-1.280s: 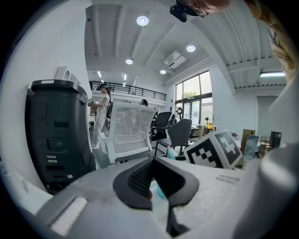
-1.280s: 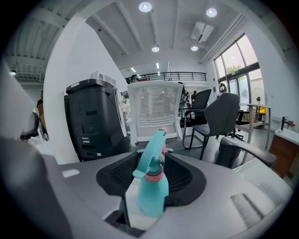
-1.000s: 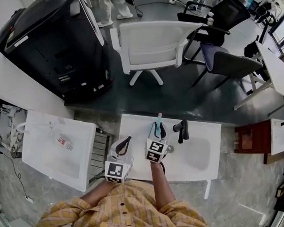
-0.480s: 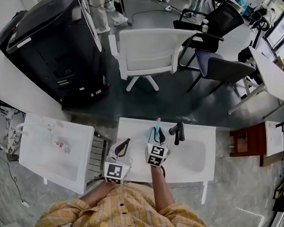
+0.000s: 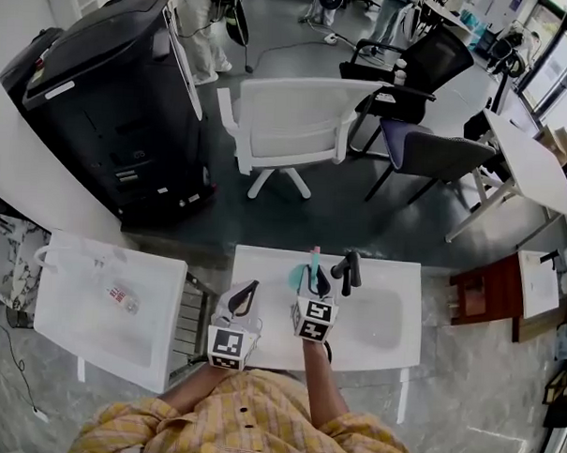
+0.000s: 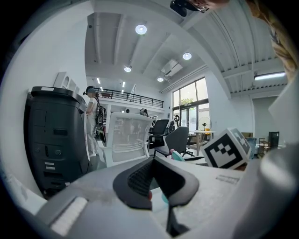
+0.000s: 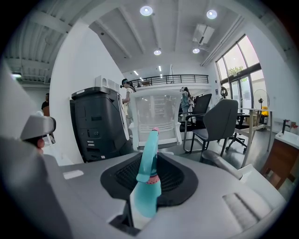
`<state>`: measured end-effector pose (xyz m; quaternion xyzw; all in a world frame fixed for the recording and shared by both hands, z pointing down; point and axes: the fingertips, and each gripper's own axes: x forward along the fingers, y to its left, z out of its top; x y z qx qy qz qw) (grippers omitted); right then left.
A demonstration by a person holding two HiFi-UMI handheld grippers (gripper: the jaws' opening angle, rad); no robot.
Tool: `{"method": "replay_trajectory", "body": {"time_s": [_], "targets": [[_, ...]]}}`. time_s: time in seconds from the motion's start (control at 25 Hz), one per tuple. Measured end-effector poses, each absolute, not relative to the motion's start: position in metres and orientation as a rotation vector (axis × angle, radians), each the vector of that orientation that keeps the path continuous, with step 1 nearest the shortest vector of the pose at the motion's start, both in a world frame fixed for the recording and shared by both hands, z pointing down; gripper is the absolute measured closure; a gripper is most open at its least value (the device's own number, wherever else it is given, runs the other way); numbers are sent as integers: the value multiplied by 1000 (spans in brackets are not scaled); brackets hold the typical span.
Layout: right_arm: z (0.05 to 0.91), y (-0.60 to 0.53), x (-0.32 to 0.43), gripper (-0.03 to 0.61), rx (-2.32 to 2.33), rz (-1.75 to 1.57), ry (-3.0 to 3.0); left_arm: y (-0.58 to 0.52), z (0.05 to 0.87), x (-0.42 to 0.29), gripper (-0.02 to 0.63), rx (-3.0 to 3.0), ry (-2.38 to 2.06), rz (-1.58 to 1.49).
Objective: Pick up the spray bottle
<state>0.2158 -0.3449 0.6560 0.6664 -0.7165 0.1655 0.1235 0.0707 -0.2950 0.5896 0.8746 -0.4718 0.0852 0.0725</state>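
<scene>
Over the white table [image 5: 392, 319], head view: gripping the teal spray bottle [image 5: 312, 262] in the right claw [image 5: 314, 280], nozzle beyond its tips. Left gripper view: left claw [image 6: 159, 179] alongside, jaws together, empty. Right gripper view: pads half-closed on the bottle; could swing or slip if jolted.

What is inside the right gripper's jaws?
A teal spray bottle with a pink nozzle tip, clamped in the right gripper. The jaws cover its lower body, so the base cannot be seen.
</scene>
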Motion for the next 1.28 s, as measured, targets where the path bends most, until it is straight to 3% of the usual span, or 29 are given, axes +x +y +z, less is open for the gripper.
{"method": "replay_trajectory", "body": {"time_s": [1.28], "targets": [[554,-300,201,492,1965,387,-2269,-295,538,70,615,2704,-1385,82]]}}
